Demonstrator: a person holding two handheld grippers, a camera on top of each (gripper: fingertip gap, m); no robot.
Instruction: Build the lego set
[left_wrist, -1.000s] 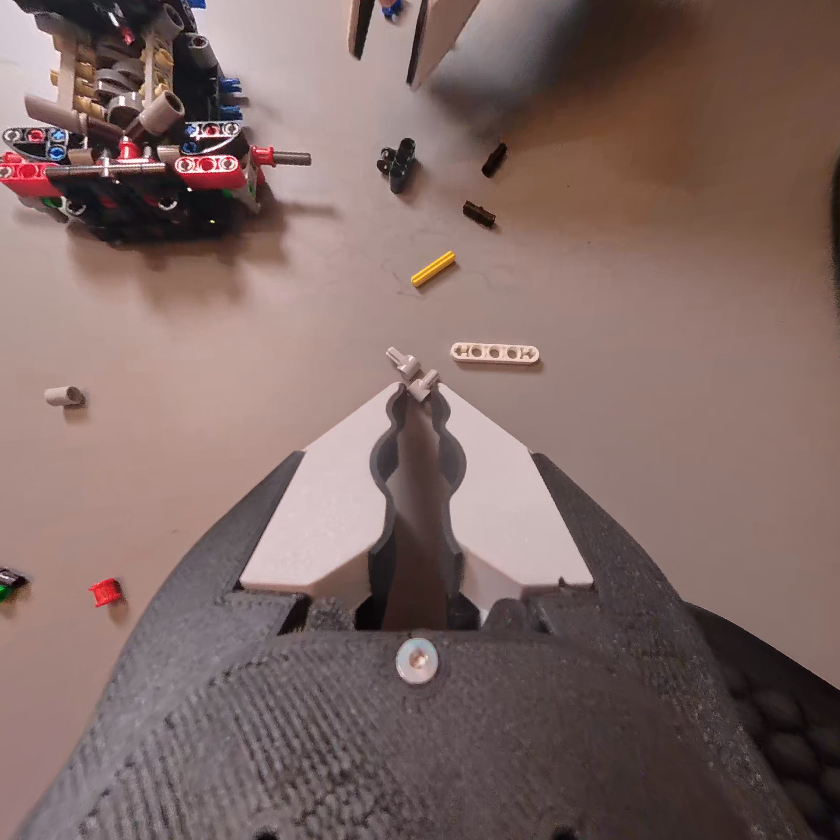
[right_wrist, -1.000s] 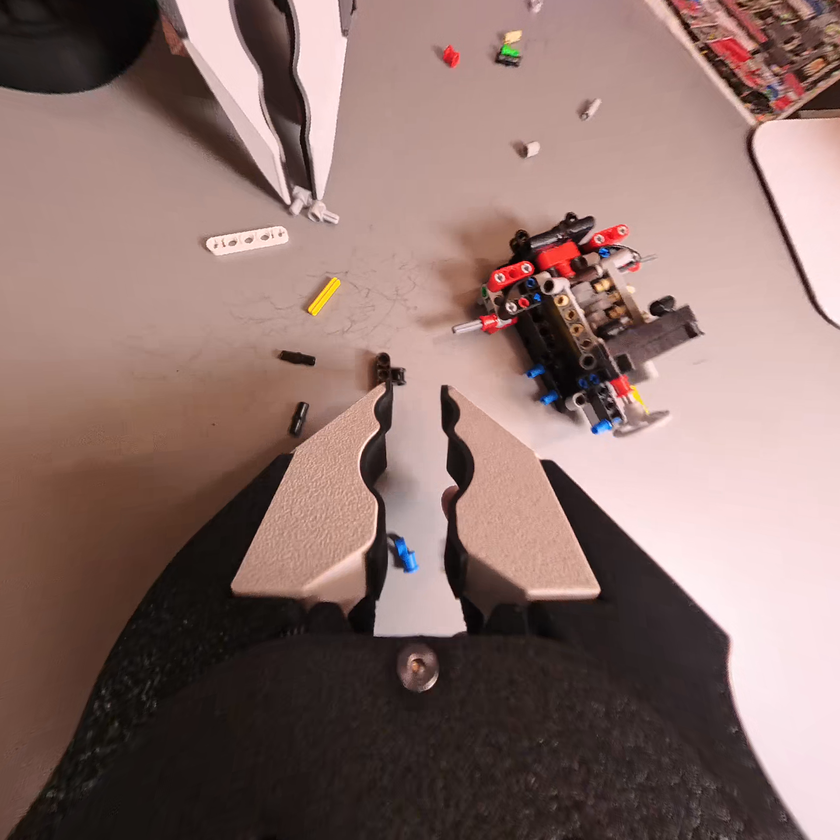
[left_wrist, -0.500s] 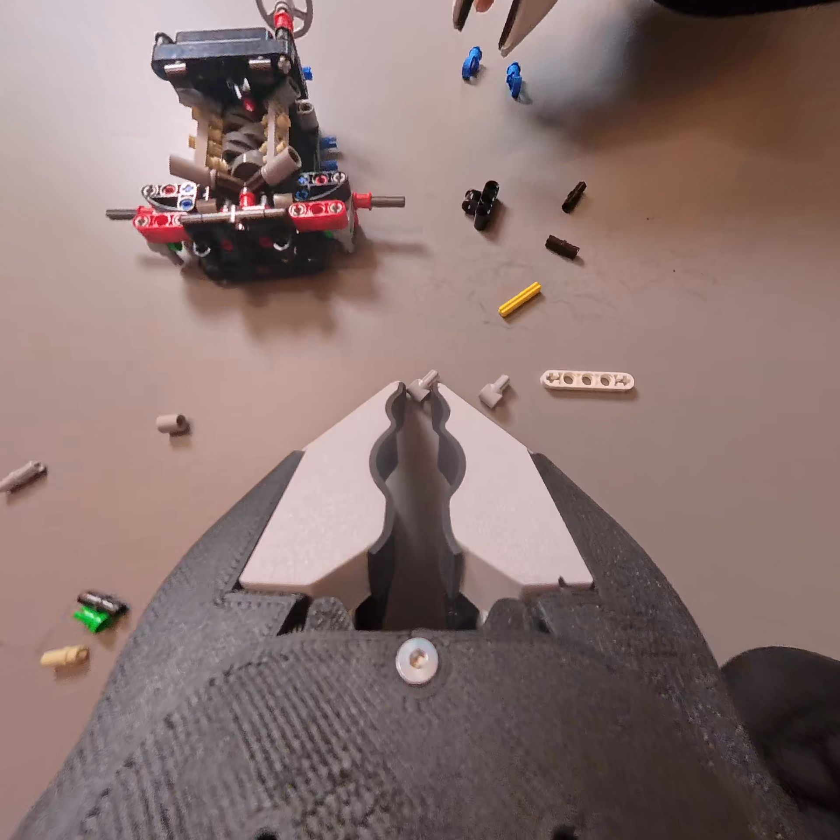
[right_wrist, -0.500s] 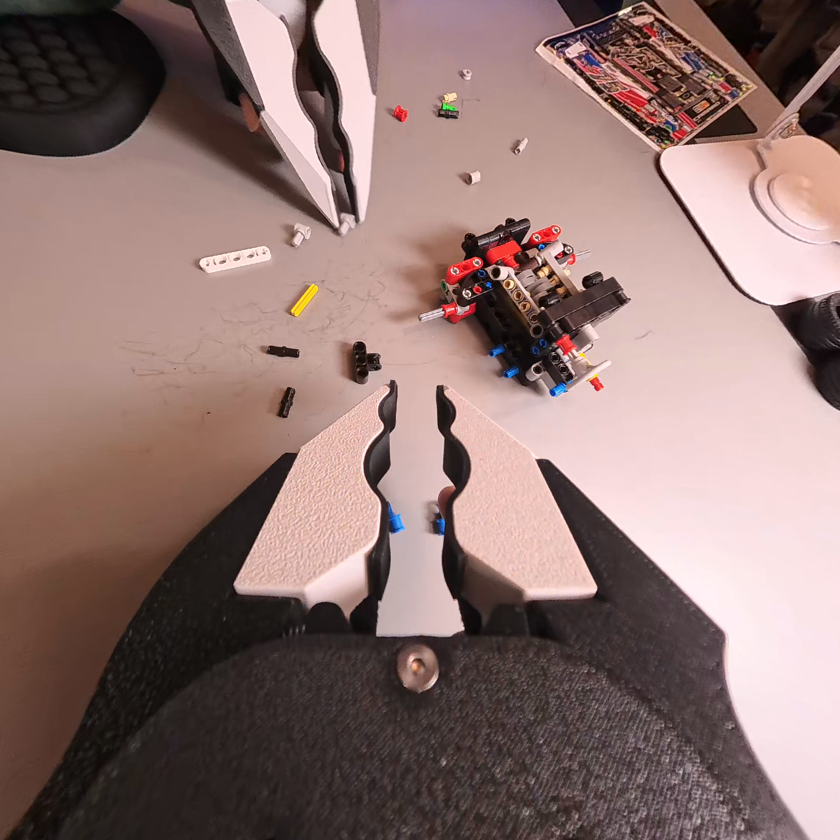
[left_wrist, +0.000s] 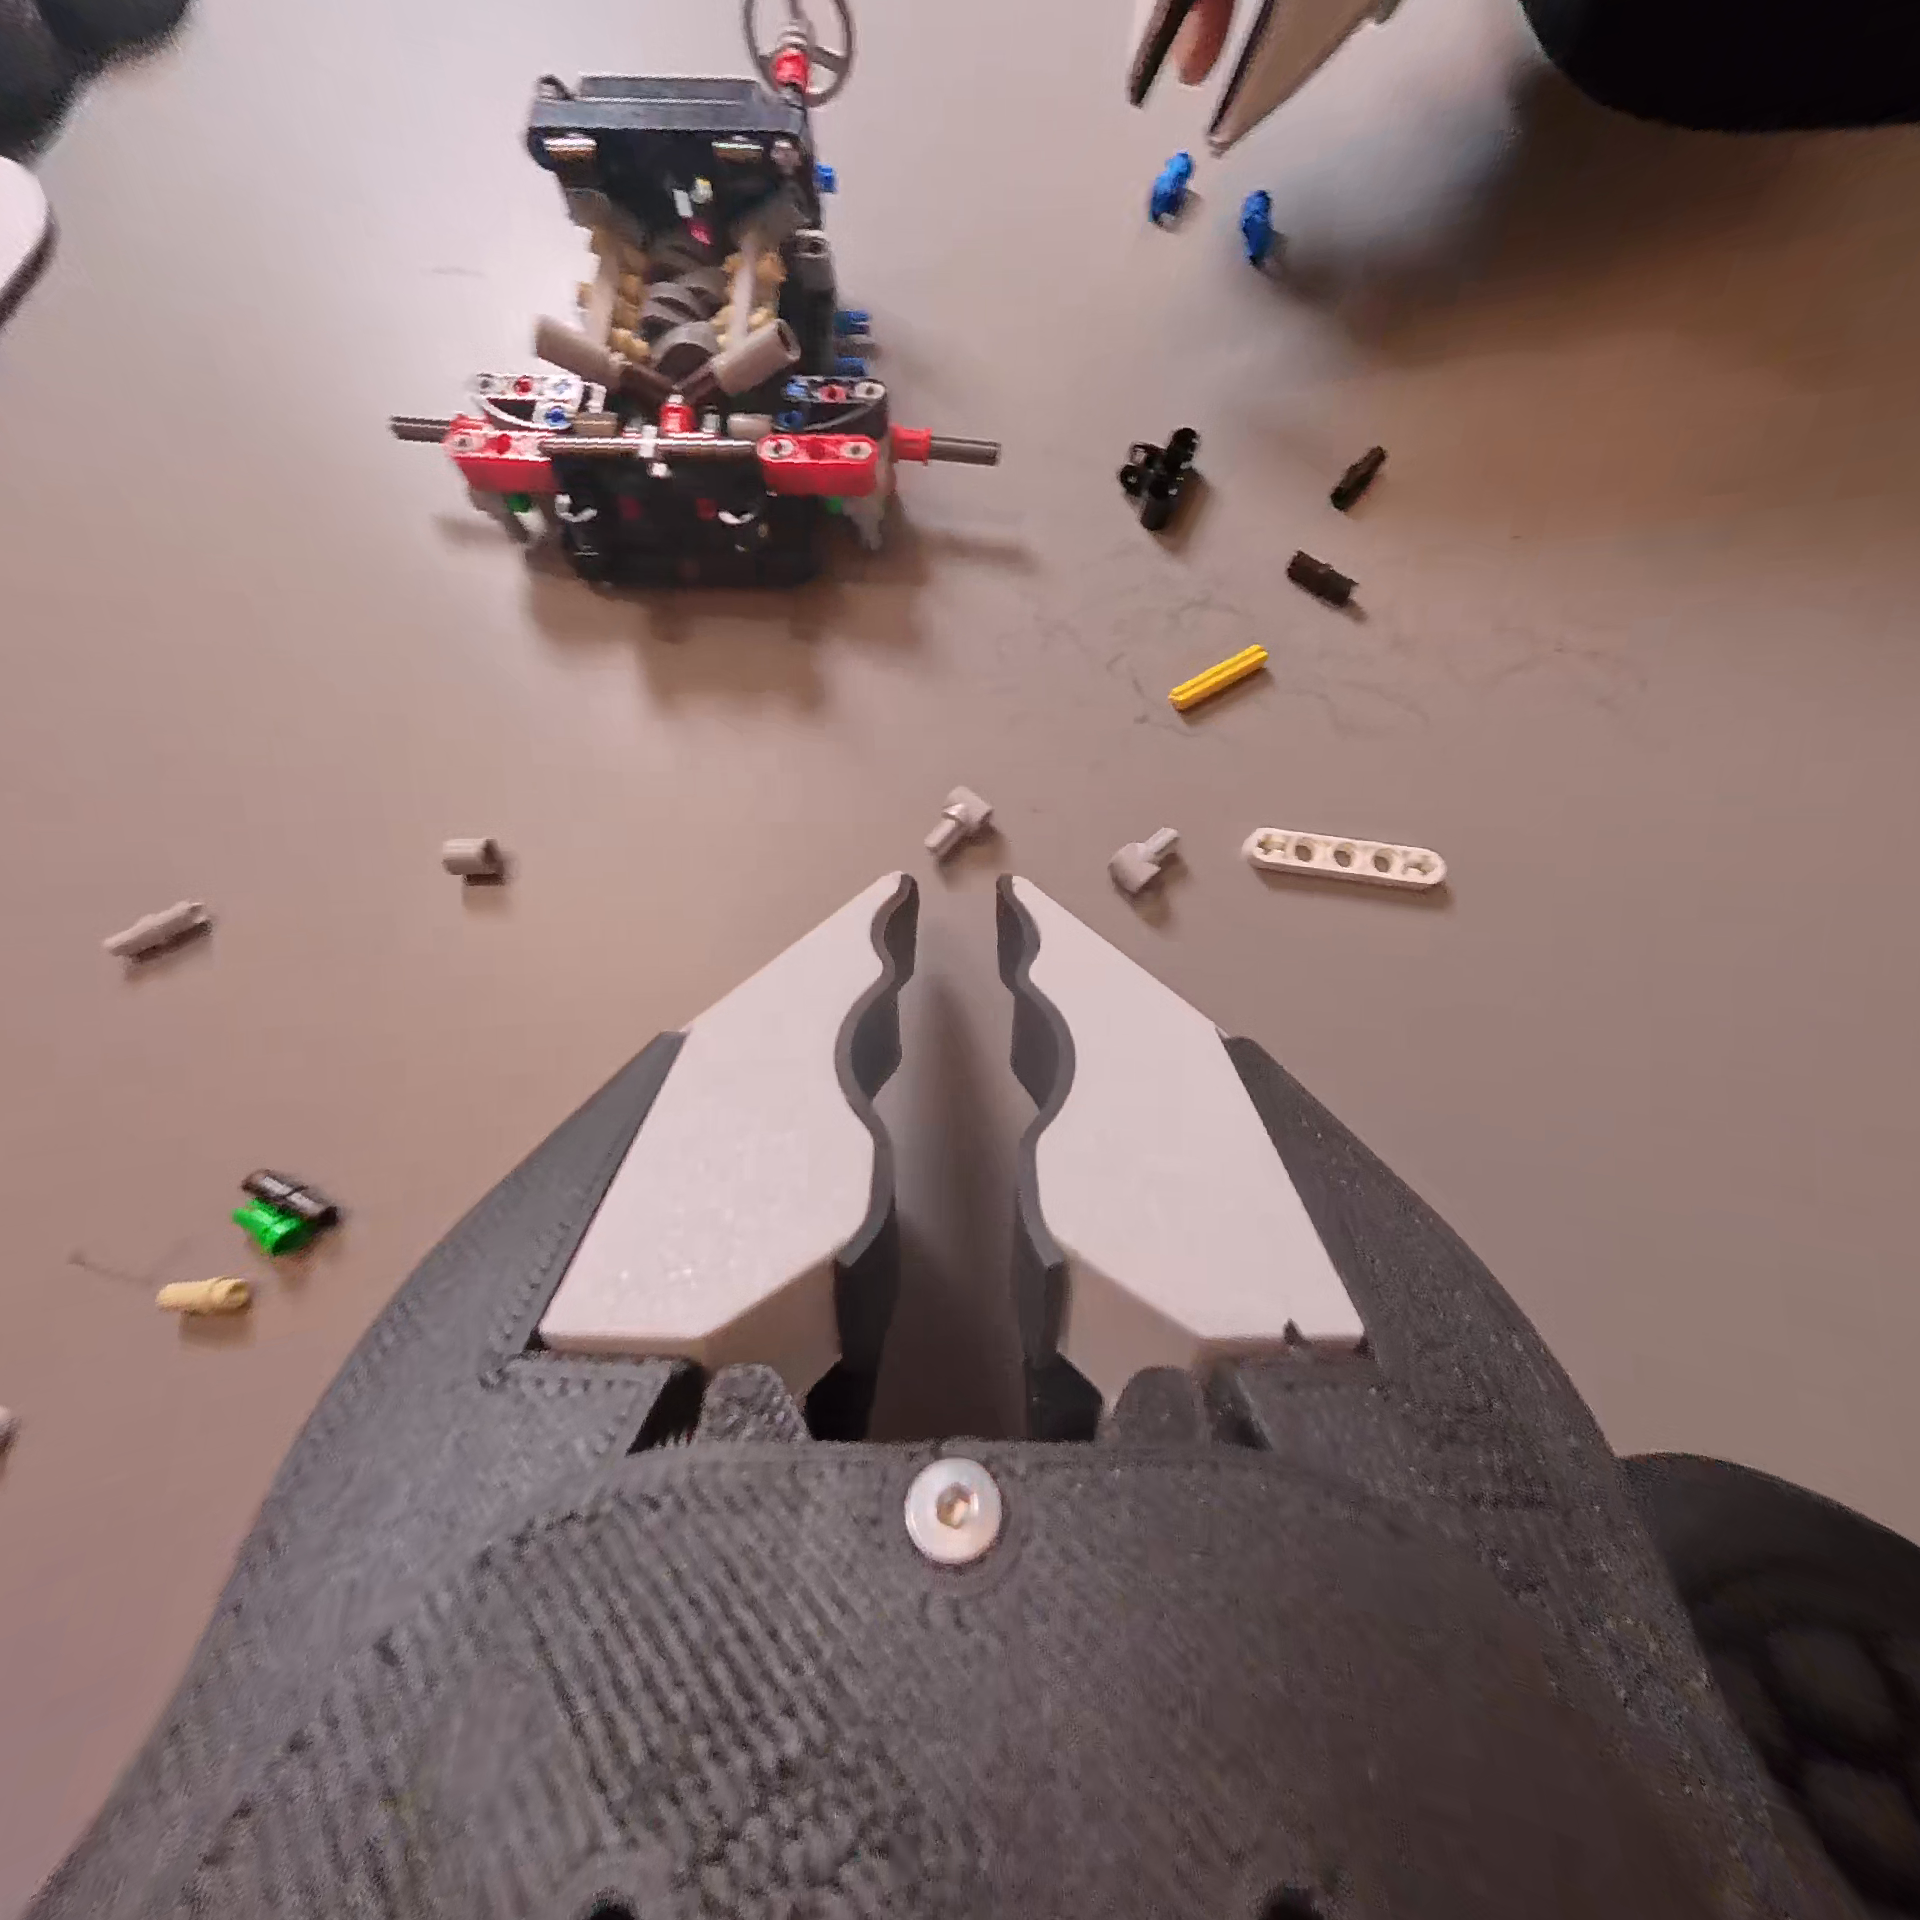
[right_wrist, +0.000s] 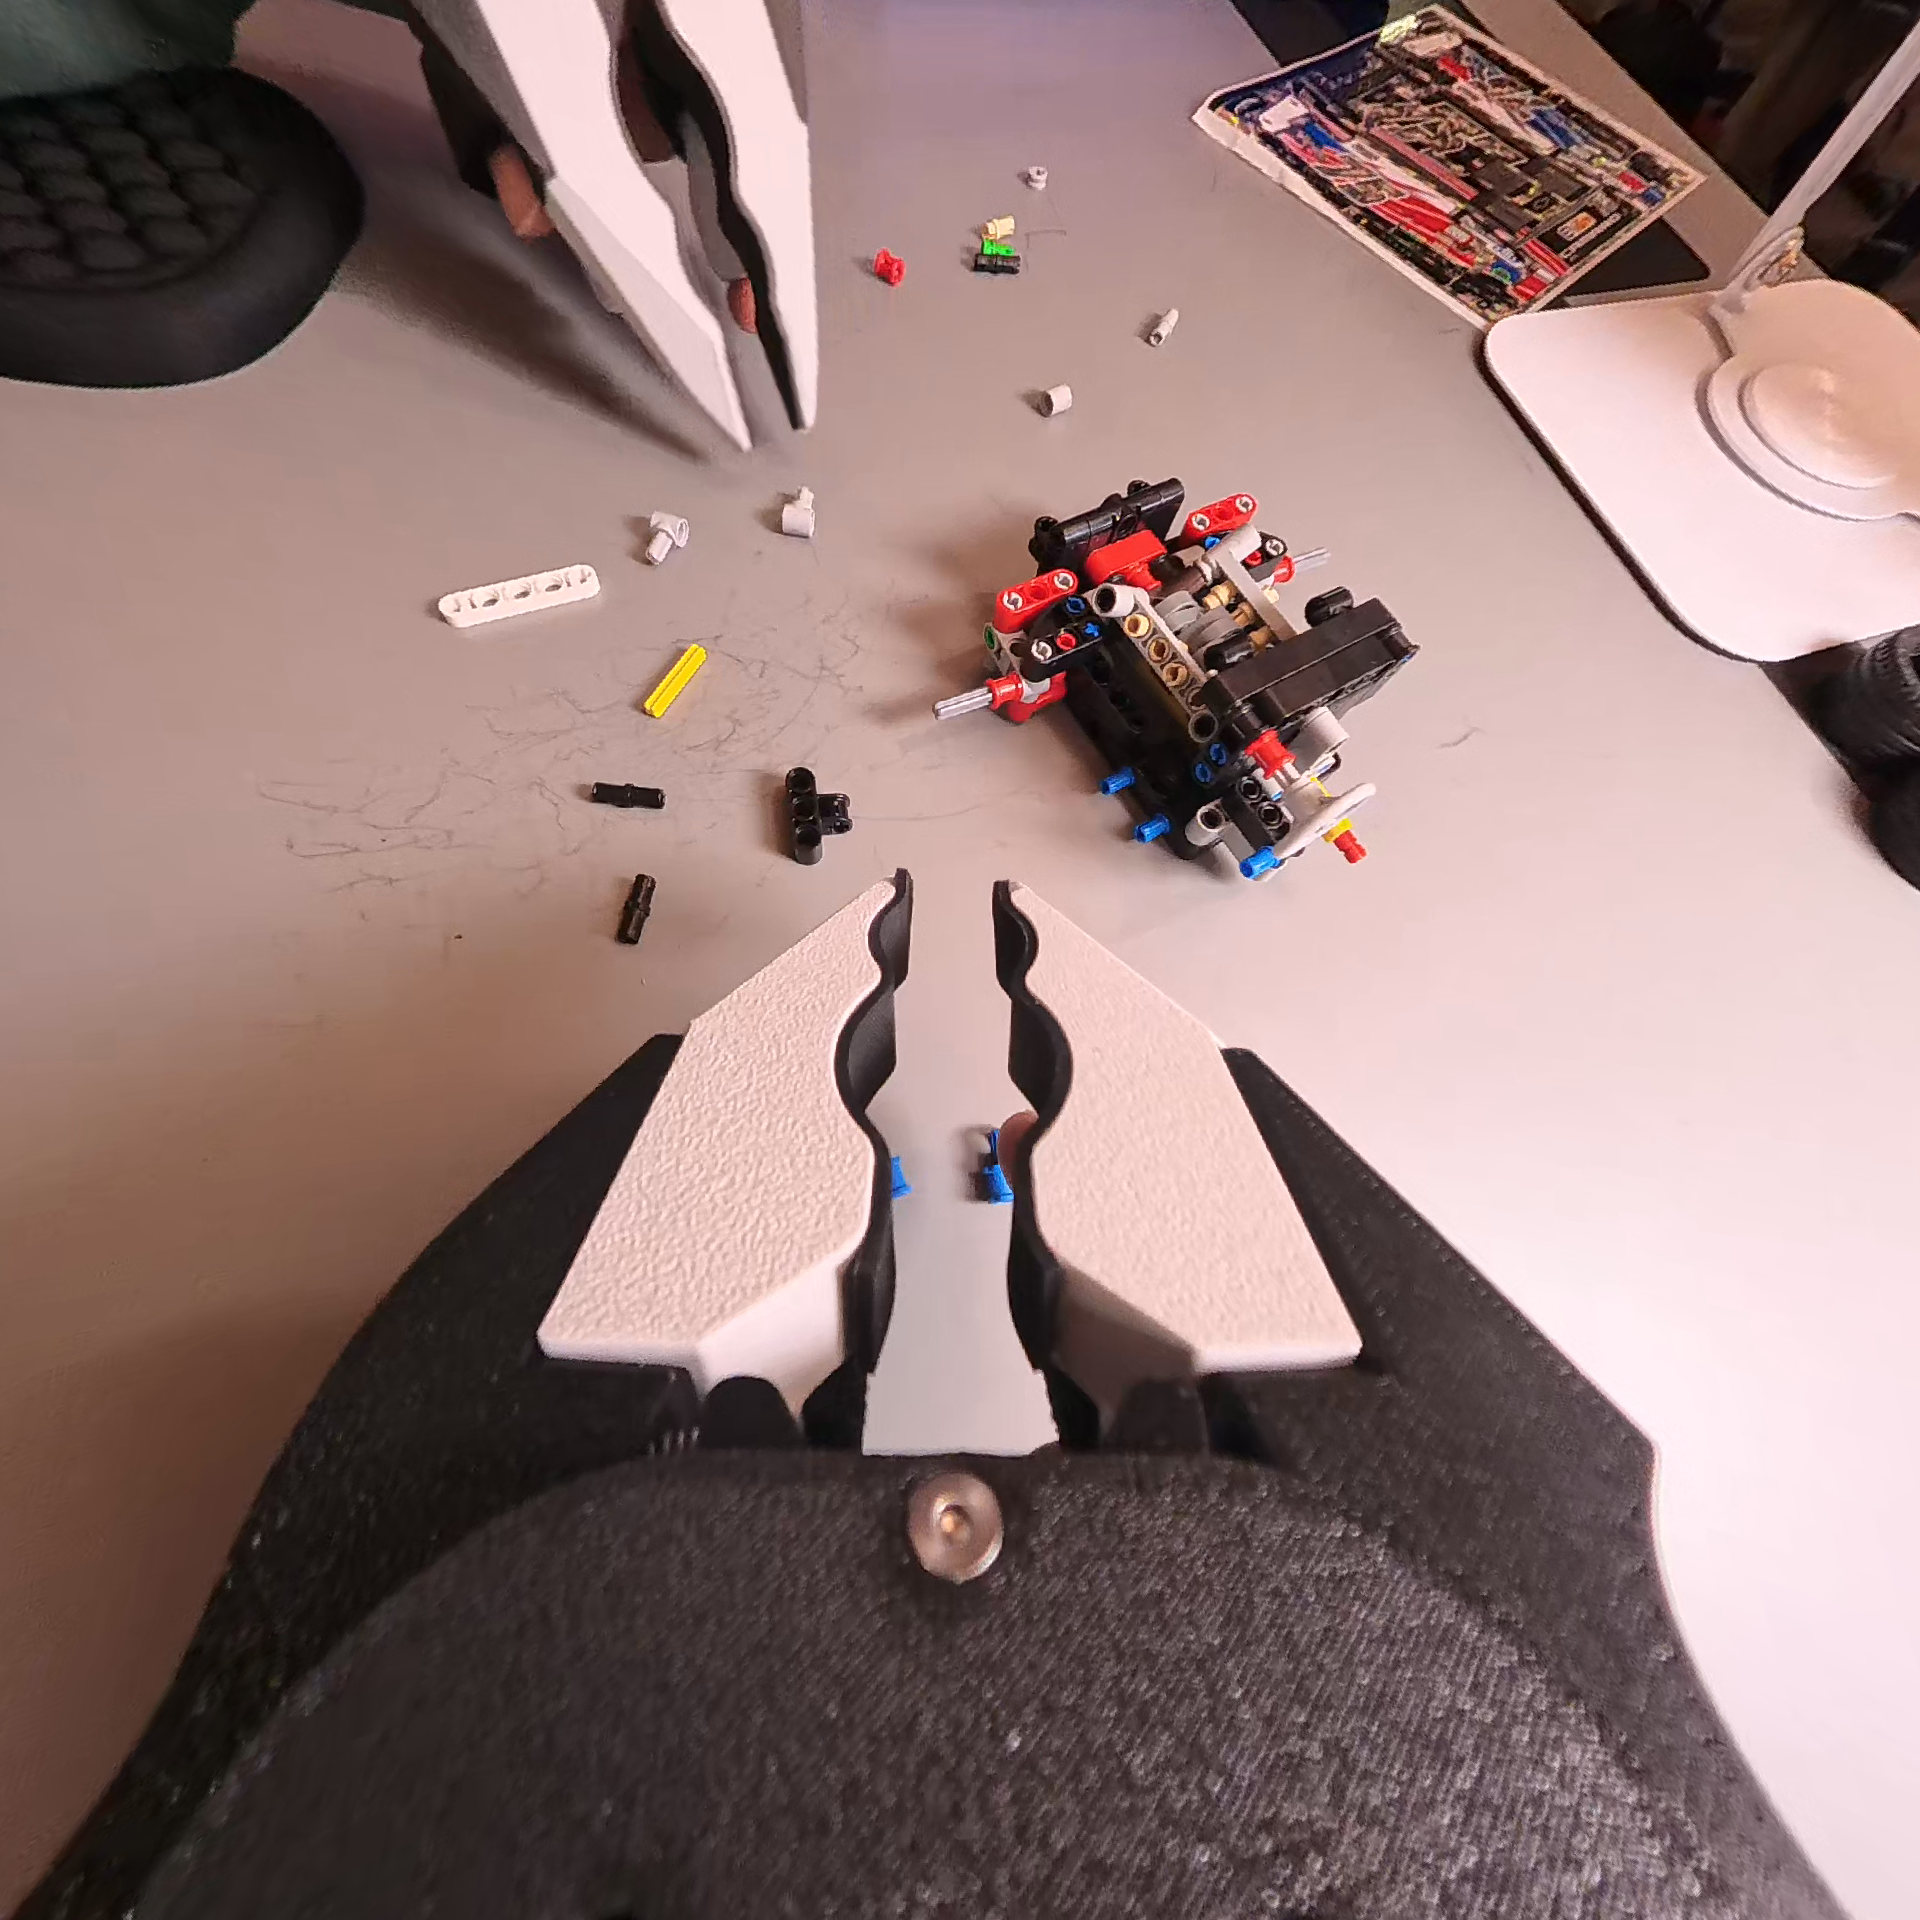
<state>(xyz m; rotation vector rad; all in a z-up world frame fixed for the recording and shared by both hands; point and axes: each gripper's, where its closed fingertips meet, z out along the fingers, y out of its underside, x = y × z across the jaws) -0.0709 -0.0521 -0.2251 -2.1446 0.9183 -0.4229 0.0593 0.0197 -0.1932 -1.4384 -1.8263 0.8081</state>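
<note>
The part-built Lego car (left_wrist: 686, 416), black with red beams and a grey axle, stands on the table ahead of my left gripper (left_wrist: 956, 894). The left gripper is open and empty, its tips just short of a small grey connector (left_wrist: 958, 819). A second grey connector (left_wrist: 1141, 858) and a white beam (left_wrist: 1345, 858) lie to its right. My right gripper (right_wrist: 951, 888) is open and empty above the table, with two blue pins (right_wrist: 992, 1179) under its fingers. From that view the car (right_wrist: 1184, 665) sits ahead right and the left gripper (right_wrist: 774, 431) hangs over the grey connectors (right_wrist: 798, 514).
A yellow axle (right_wrist: 675, 681), a black connector (right_wrist: 810, 816) and two black pins (right_wrist: 628, 795) lie mid-table. Small grey, green, tan and red bits (left_wrist: 281, 1210) are scattered left. An instruction booklet (right_wrist: 1455, 156), a white lamp base (right_wrist: 1766, 447) and black tyres (right_wrist: 1881, 707) sit at the right. One gripper's finger ends stand about 15 centimetres off the other's. My right gripper is the nearer one to the black connector (right_wrist: 810, 816): about 6 centimetres, against 11 centimetres. Seen from the left wrist view (left_wrist: 1164, 459) as well.
My left gripper was shut on a grey connector; it has opened, set the piece down apart from the other and drawn back. My right gripper has pulled back from the black connector.
</note>
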